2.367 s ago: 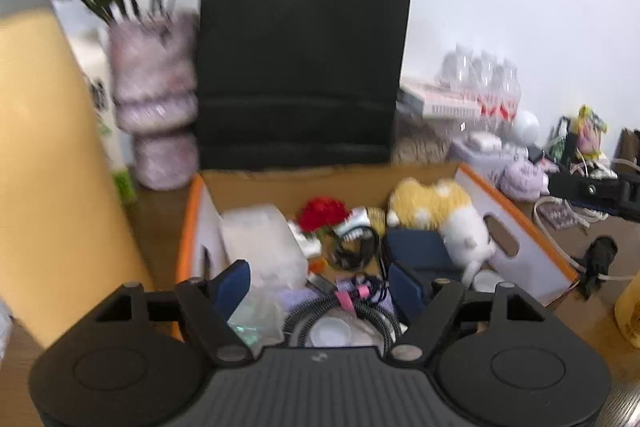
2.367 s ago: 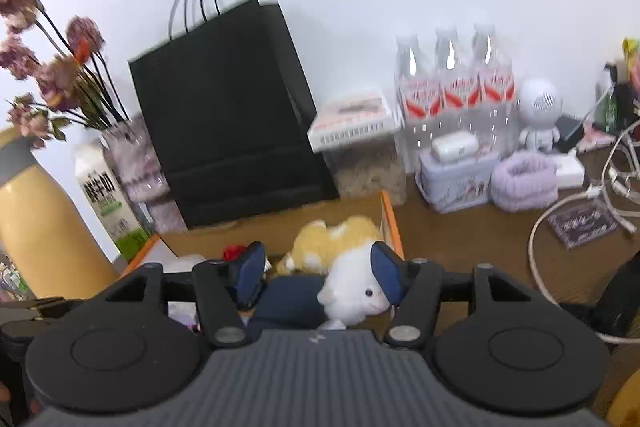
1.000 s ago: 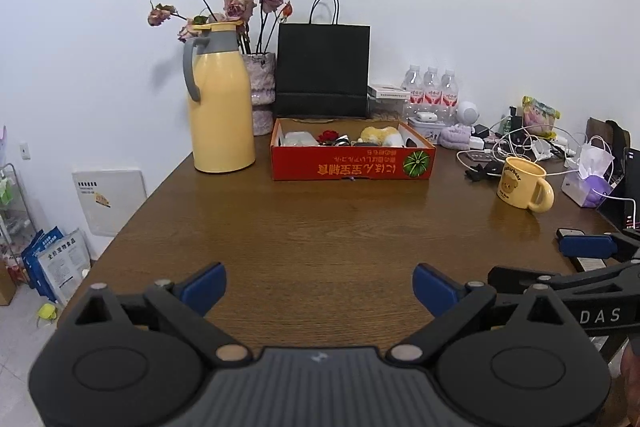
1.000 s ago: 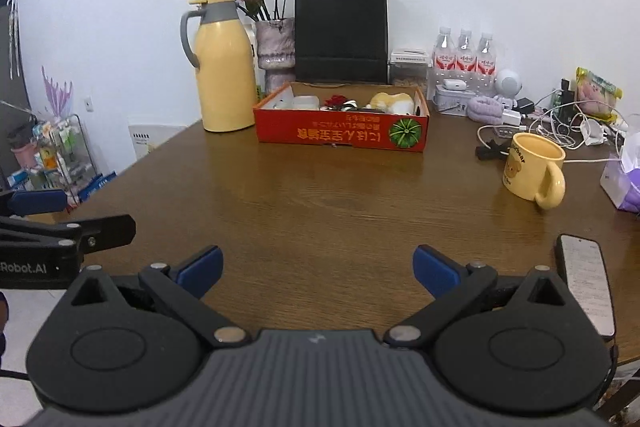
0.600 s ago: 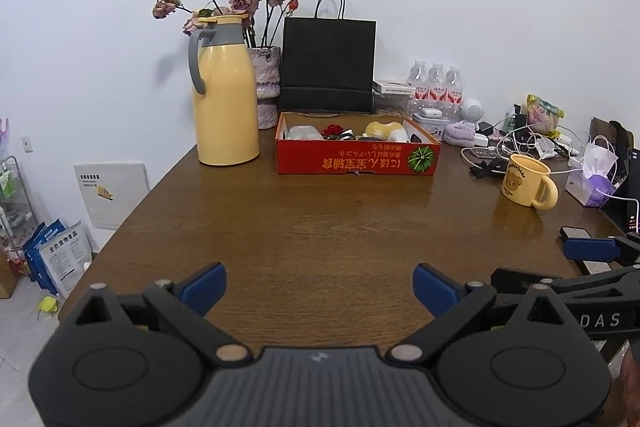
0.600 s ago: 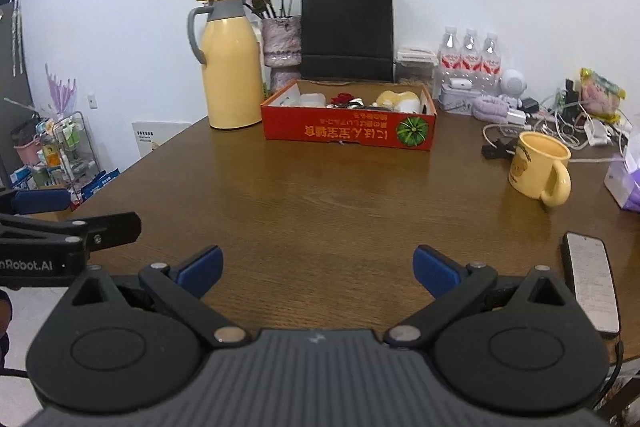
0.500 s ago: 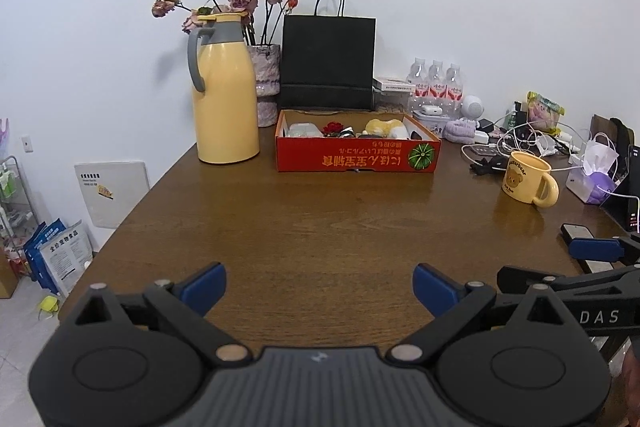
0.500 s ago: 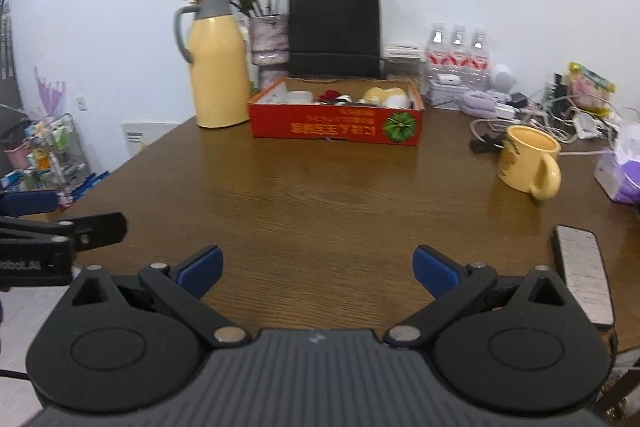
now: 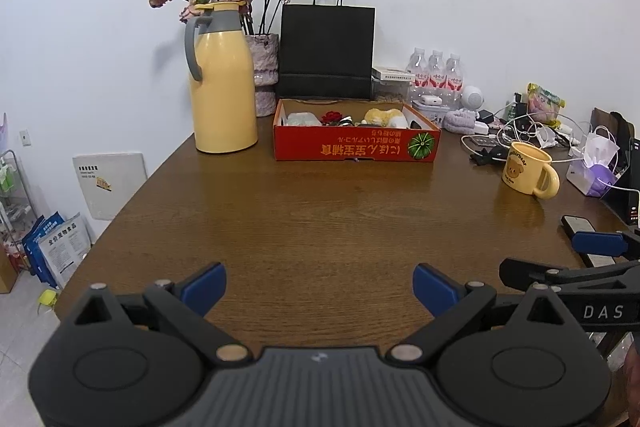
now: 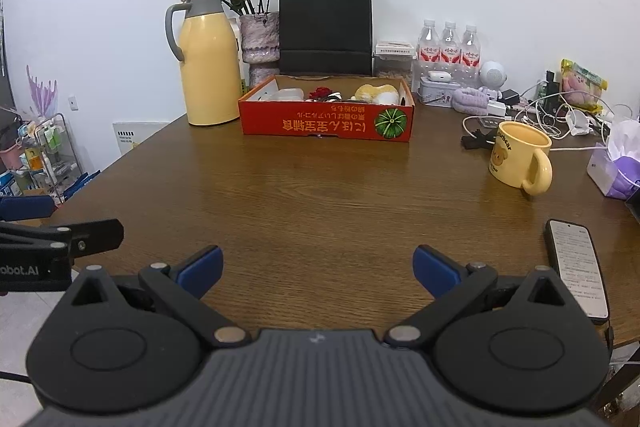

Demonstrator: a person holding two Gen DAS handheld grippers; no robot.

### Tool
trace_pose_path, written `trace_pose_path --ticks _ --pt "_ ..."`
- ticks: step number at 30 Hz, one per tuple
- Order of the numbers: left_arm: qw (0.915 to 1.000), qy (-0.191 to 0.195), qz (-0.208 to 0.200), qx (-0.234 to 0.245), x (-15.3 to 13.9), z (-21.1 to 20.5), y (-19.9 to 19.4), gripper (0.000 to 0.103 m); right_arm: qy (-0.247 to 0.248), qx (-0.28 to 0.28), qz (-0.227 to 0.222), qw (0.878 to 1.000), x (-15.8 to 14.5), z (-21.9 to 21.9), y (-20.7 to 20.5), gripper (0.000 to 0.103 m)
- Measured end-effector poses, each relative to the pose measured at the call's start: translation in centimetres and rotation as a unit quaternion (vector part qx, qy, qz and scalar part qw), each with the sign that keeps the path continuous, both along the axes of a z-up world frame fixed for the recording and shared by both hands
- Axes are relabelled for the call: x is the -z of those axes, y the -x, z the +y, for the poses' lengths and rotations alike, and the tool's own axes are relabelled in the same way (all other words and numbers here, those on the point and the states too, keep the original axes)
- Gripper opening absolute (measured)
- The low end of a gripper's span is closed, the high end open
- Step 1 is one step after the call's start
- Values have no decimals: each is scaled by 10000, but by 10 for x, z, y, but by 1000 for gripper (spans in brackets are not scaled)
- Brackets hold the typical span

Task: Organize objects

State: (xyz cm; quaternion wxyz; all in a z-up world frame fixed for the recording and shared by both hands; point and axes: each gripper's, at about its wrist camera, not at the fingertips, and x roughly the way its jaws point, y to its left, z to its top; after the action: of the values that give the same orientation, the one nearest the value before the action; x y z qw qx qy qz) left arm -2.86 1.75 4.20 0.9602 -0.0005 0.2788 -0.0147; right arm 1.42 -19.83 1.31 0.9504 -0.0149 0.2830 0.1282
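A red cardboard box sits at the far side of the wooden table and holds a yellow-and-white plush toy, a red flower, a clear container and cables. My left gripper hovers open over the table's near edge, far from the box, with nothing between its fingers. My right gripper is also open and empty at the near edge. Each gripper shows at the side of the other's view.
A yellow thermos jug, a vase of dried roses and a black paper bag stand behind the box. At the right are a yellow mug, a phone, tangled cables, water bottles and a tissue pack.
Both grippers have pulled far back from over the box to the table's near edge and opened wide. In the last half second the views barely shift.
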Motion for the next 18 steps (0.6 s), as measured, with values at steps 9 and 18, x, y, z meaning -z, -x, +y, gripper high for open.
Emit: trace_pose_path --ticks 9,18 --pt "10000 -10 34 -18 2 1 -2 100 -12 52 -15 10000 0 -2 0 103" --pt "10000 -34 48 1 2 -1 -1 100 1 -8 -16 10000 2 -3 -1 103"
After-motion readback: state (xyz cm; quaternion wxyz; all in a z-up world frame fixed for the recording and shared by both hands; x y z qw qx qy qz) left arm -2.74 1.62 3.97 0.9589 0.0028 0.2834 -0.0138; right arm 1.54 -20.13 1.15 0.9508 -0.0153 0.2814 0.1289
